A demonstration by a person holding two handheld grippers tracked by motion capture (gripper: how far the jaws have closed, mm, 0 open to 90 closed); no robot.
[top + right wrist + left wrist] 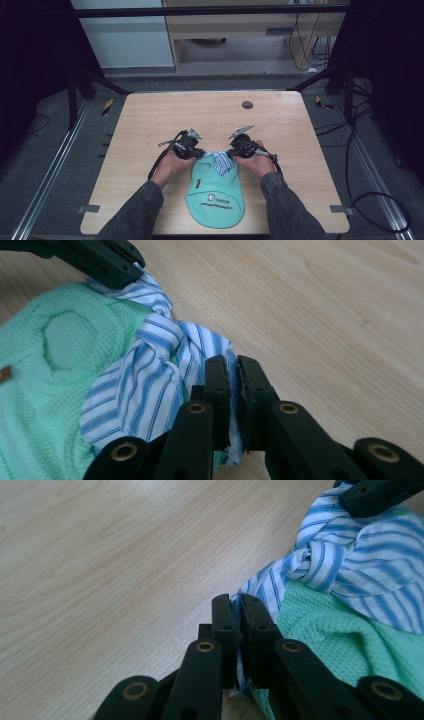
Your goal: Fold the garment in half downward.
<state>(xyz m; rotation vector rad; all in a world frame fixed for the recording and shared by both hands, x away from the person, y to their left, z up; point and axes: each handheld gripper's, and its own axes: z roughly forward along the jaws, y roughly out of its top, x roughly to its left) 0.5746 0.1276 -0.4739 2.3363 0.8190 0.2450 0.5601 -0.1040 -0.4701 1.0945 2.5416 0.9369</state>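
A small mint-green knitted garment (215,192) lies flat near the table's front edge, with a blue-and-white striped collar (218,161) knotted at its top. My left gripper (196,152) is shut on the left end of the striped collar (260,587), the fabric pinched between its jaws. My right gripper (232,152) is shut on the right end of the collar (220,347). The knot (312,562) sits between the two grippers. The green knit (45,360) spreads toward the person.
The light wooden table (150,115) has a small dark round disc (247,104) near its far edge. Dark floor, cables and metal frame rails surround the table. Both forearms in grey sleeves (135,210) come in from the bottom.
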